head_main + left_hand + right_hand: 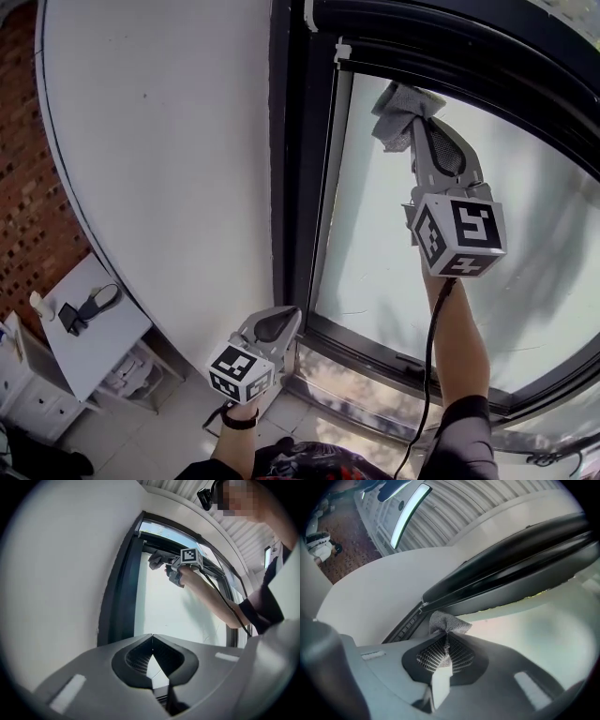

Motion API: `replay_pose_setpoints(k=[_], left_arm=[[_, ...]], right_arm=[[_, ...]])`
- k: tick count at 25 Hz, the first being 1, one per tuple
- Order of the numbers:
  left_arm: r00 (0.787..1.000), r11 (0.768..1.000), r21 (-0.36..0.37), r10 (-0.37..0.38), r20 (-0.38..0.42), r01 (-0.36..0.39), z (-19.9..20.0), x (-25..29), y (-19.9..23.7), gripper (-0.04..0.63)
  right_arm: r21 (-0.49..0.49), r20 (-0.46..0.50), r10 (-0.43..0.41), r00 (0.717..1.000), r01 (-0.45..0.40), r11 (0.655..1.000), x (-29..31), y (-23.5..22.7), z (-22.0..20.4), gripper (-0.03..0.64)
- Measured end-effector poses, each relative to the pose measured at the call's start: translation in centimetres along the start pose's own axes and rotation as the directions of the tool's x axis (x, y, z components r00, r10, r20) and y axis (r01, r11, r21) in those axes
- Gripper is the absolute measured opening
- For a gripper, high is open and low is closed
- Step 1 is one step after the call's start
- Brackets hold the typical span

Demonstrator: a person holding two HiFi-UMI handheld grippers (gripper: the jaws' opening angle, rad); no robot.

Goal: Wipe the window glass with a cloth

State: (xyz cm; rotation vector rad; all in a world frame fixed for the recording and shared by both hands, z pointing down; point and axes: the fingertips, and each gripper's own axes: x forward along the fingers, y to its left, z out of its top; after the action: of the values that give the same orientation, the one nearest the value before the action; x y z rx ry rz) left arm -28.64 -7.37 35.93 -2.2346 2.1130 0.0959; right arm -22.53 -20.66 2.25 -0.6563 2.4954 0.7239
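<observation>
In the head view, the right gripper [415, 127] is reaching up to the top left corner of the window glass [544, 281]. Its jaws are pinching a grey cloth [396, 108] that is lying against the pane just beside the dark frame [292, 187]. The rest of the pane is lying open to the right and below. The left gripper [286, 317] is hanging low near the frame's bottom corner, beside the white wall [159, 159]. A small white table [89, 352] at lower left is carrying a dark item too small to identify, and the shelf under it is holding things that cannot be made out.

In the left gripper view, the jaws are meeting at their tips with nothing between them.

In the right gripper view, the jaws are clamping the cloth, with a bunched tuft sticking out past the tips toward the upper frame. The pinched part is mostly hidden.
</observation>
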Motion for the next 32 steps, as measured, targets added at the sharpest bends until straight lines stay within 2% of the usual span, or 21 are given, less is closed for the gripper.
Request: replay_pose_setpoints(k=[4,8,13,18,22,26,32], left_arm=[[0.994,0.994,0.021,-0.109,0.019,0.109,1.1,3.3,-2.7,0.001],[0.973,0.972,0.029,-0.232,0.019,0.231,1.5,6.6,-6.7,0.001],[0.930,0.930,0.019,-0.368,0.004,0.368,1.1,10.2,-12.5,0.001],[0.865,0.865,0.016,-0.502,-0.009,0.502,0.4,12.6,-18.8,0.001],[0.836,0.836,0.012,-0.549,-0.012,0.549,0.2,13.7,-22.2,0.001],[0.809,0.809,0.009,-0.588,-0.005,0.588,0.3,14.6,-25.3,0.001],[0.786,0.786,-0.004,-0.618,-0.005,0.618,-0.2,15.6,-28.8,0.001]], right_arm=[[-0.037,-0.012,-0.076,0.997,0.075,0.996,-3.0,-4.2,0.6,0.015],[-0.087,-0.026,-0.175,0.984,0.172,0.981,-7.0,-9.4,1.0,0.015],[-0.147,-0.033,-0.283,0.958,0.276,0.950,-12.8,-15.4,2.1,0.015],[-0.207,-0.032,-0.383,0.923,0.369,0.906,-18.7,-20.6,3.5,0.015],[-0.217,-0.037,-0.429,0.903,0.411,0.885,-22.1,-23.8,4.3,0.015],[-0.277,-0.048,-0.474,0.879,0.444,0.852,-25.0,-26.9,5.2,0.015],[-0.327,-0.057,-0.560,0.826,0.515,0.792,-30.4,-32.6,6.4,0.015]])
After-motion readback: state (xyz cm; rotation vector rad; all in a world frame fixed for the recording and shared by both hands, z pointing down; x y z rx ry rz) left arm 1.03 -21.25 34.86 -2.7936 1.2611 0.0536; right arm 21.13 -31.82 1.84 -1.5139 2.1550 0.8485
